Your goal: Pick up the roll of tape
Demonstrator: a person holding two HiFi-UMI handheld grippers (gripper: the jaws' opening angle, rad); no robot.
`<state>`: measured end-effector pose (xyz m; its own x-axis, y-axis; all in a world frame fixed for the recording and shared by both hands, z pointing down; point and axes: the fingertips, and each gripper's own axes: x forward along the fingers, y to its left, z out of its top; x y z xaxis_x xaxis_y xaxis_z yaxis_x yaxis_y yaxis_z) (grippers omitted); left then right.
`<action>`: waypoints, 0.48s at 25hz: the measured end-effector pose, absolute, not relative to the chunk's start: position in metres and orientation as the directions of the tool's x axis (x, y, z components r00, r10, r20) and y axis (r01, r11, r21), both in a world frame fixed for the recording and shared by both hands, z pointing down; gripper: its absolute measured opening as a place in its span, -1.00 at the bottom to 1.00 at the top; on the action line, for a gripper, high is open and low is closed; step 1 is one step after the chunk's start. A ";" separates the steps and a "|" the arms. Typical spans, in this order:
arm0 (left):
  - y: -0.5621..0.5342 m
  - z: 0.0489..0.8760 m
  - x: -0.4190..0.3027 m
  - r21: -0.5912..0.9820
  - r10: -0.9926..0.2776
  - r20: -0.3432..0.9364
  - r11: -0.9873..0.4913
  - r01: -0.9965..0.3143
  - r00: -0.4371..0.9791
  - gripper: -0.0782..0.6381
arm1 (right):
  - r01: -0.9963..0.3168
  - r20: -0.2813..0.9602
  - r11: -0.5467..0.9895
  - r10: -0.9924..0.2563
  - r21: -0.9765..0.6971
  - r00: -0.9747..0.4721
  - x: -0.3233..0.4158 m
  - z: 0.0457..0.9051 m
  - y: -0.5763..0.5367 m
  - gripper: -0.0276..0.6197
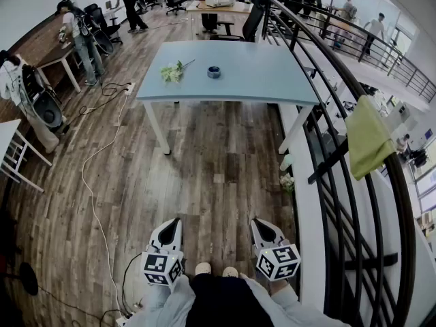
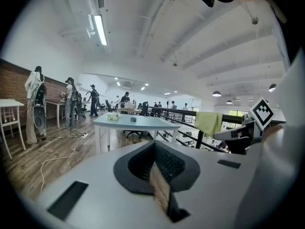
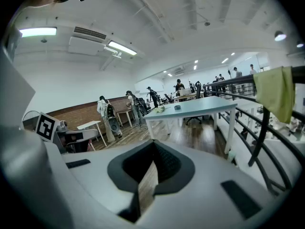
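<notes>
Tape (image 1: 214, 72) lies on the table (image 1: 272, 80), near flowers (image 1: 172, 72) and well apart from both grippers. Left gripper (image 1: 169, 225) and right gripper (image 1: 261, 226) are held low over the floor, jaws pressed together with nothing between them. Open floor lies between grippers and table. A cable (image 1: 92, 203) runs at left. A railing (image 1: 327, 135) carrying a green cloth (image 1: 368, 138) stands at right. Only the head view shows the shoes (image 1: 203, 269). Only the gripper views show the ceiling lights (image 2: 100, 30).

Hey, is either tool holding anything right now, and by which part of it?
Nothing is held. The left tool and the right tool are both shut and empty; the roll of tape lies untouched on the table far ahead.
</notes>
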<state>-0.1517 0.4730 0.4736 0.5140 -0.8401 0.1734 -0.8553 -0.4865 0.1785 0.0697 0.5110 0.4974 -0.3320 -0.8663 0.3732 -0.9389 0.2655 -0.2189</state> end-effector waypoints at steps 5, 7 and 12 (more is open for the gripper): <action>0.492 0.466 -0.129 0.163 -0.829 0.170 -0.509 -0.845 0.532 -0.74 | -0.942 0.347 0.260 -0.881 -0.212 -0.321 0.088 0.485 0.529 -0.90; 0.499 0.467 -0.122 0.149 -0.831 0.182 -0.506 -0.850 0.526 -0.74 | -0.944 0.354 0.256 -0.880 -0.209 -0.317 0.096 0.487 0.534 -0.90; 0.507 0.467 -0.111 0.155 -0.839 0.177 -0.493 -0.856 0.515 -0.74 | -0.941 0.336 0.260 -0.885 -0.218 -0.322 0.108 0.488 0.537 -0.90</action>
<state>-0.1114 0.5070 0.4672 0.5148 -0.8388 0.1770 -0.8562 -0.4927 0.1552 0.1078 0.5374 0.4879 -0.3223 -0.8849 0.3362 -0.9408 0.2599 -0.2178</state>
